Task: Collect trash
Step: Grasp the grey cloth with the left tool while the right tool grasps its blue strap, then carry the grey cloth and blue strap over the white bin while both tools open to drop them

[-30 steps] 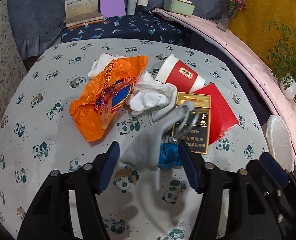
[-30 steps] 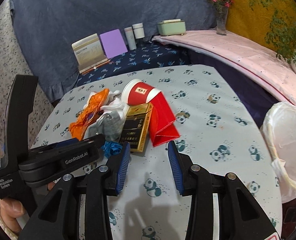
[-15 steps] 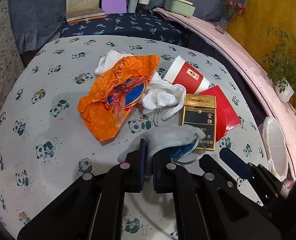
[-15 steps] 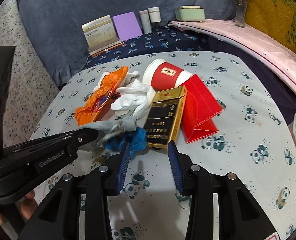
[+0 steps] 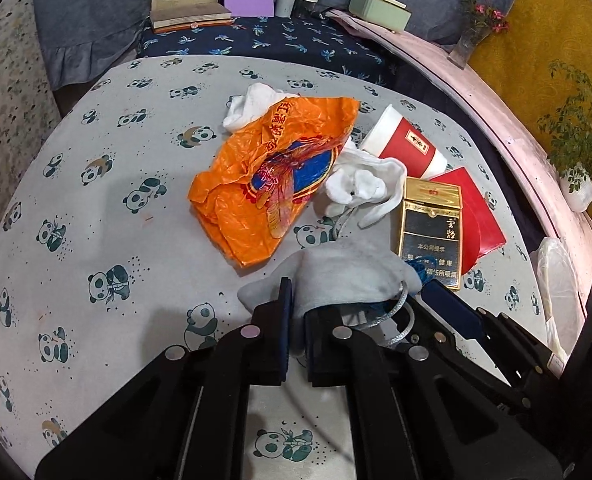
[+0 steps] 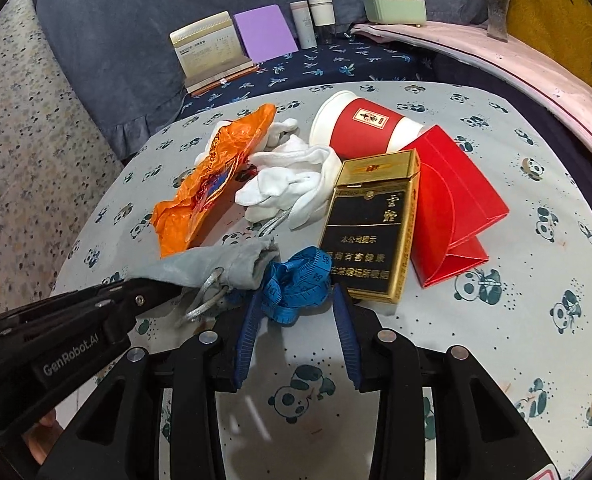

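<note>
Though partly hidden, blue tape measure (image 5: pixel 417 270)

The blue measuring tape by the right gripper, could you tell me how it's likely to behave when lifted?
The blue measuring tape lies in loose crumpled loops, so it's probably floppy and light. It may uncoil and dangle. The closing right gripper straddles it; thin bands might slip free.

Each wrist camera sits close above the table (image 5: pixel 96 208), looking steeply down and forward along its own fingers. Left view: pile at 12 o'clock, orange bag (image 5: pixel 272 184) central. Right view: cigarette box (image 6: pixel 369 226) at 12 o'clock. Both share the pile and the far shelf (image 6: pixel 335 64)
</note>
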